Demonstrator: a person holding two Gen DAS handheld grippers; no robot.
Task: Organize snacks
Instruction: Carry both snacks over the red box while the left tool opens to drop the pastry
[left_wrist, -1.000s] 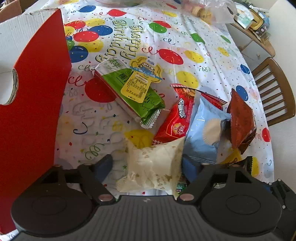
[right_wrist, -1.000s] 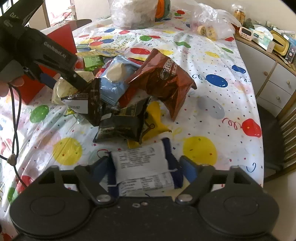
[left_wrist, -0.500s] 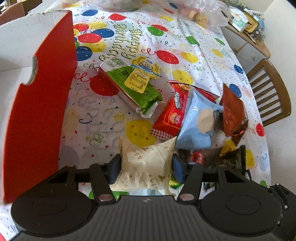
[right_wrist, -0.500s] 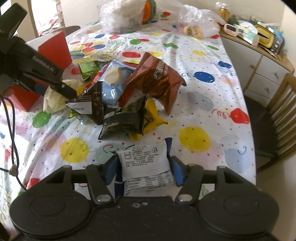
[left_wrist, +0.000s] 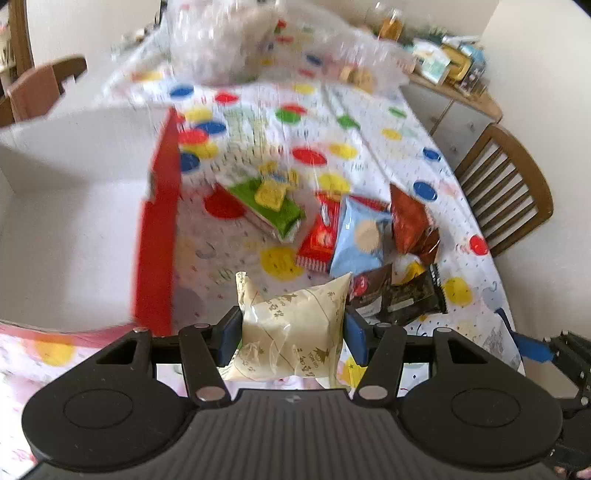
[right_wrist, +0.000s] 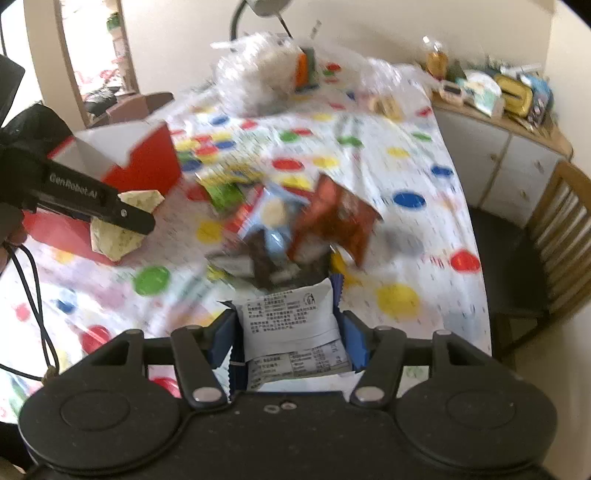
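My left gripper (left_wrist: 291, 326) is shut on a cream packet with gold print (left_wrist: 291, 325), held in the air just right of the red box (left_wrist: 155, 236) with its white inside. In the right wrist view the left gripper (right_wrist: 129, 218) holds the cream packet (right_wrist: 114, 236) in front of the red box (right_wrist: 147, 166). My right gripper (right_wrist: 288, 332) is shut on a white-and-blue packet (right_wrist: 291, 321), raised above the near table. The snack pile lies between them: green pack (left_wrist: 266, 206), red pack (left_wrist: 319, 236), light-blue pack (left_wrist: 360, 236), brown bag (left_wrist: 410, 221), dark packs (left_wrist: 399, 295).
A balloon-print tablecloth (left_wrist: 332, 122) covers the table. Clear plastic bags (left_wrist: 221, 48) sit at its far end. A wooden chair (left_wrist: 509, 195) stands at the right, and a cluttered sideboard (right_wrist: 498, 140) behind it. A black cable (right_wrist: 33, 295) hangs from the left gripper.
Both grippers have risen off the table with their packets. The left one has carried the cream packet up and towards the red box. Both views are blurred with motion.
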